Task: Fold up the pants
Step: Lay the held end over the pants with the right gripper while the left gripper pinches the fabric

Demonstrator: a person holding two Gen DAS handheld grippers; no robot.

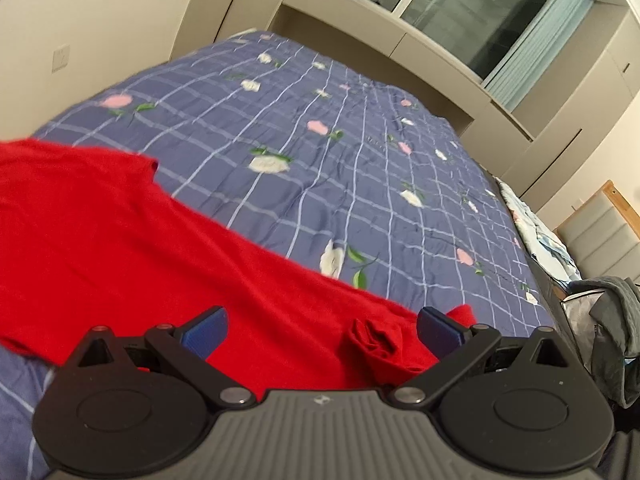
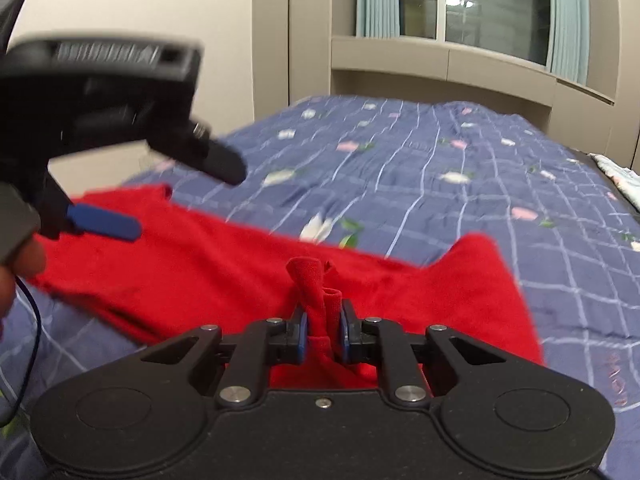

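Red pants [image 1: 120, 240] lie spread across the near side of a bed with a blue floral checked quilt [image 1: 340, 128]. My left gripper [image 1: 320, 330] is open and empty, hovering just above the red cloth, with a bunched fold [image 1: 376, 344] between its blue pads. In the right wrist view my right gripper [image 2: 324, 332] is shut on a pinched-up fold of the pants [image 2: 316, 280]. The left gripper [image 2: 180, 192] shows there too, blurred, open, above the pants' left part [image 2: 180, 264].
The quilt [image 2: 440, 184] stretches away toward beige cabinets [image 2: 440, 64] and a window with blue curtains [image 2: 492, 4]. A grey garment heap [image 1: 612, 320] and a wooden-framed drawer unit [image 1: 600, 220] stand off the bed's right side.
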